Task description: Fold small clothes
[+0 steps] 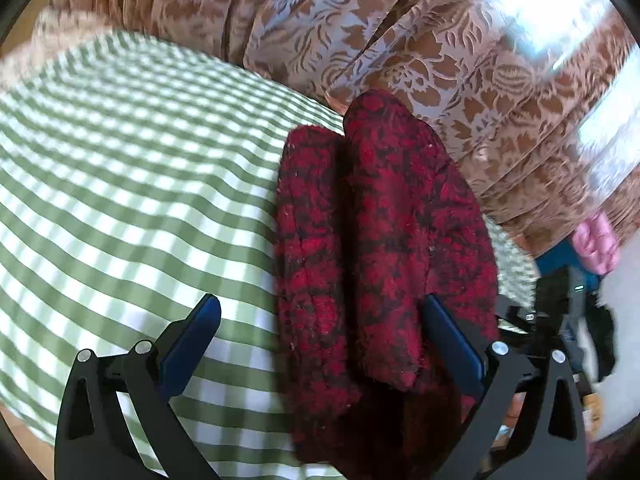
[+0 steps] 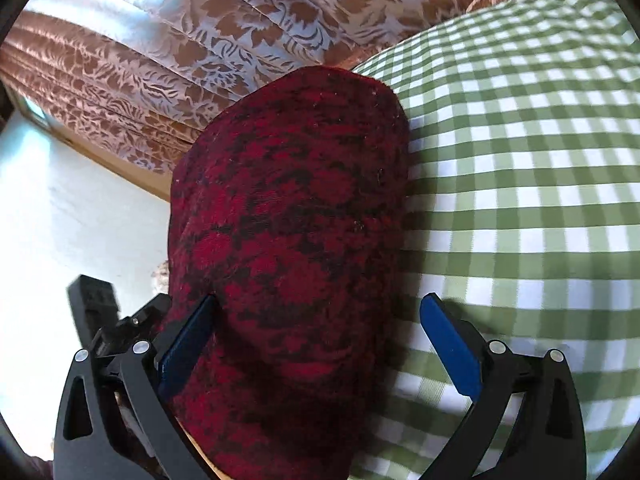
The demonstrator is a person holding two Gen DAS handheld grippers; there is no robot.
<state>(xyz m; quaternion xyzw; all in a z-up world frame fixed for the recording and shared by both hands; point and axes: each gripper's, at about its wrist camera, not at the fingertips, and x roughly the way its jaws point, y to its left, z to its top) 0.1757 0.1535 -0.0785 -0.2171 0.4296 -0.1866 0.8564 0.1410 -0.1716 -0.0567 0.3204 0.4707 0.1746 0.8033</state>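
Near end of red-and-black garment (image 1: 384, 248) cut off by lower frame edge in both views. Checked cloth (image 1: 120, 184) partly covered beneath it. Dark objects (image 1: 568, 304) at right edge (motion-blurred) unidentifiable.

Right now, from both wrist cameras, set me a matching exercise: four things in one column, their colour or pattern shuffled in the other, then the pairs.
Things:
1. folded garment
2. tablecloth
3. curtain
4. left gripper fingers

Colour or pattern:
A. green and white check
B. blue pads on black arms
C. red with black mottling
D. brown leaf pattern on pale cloth

Pairs: 1-C, 2-A, 3-D, 4-B
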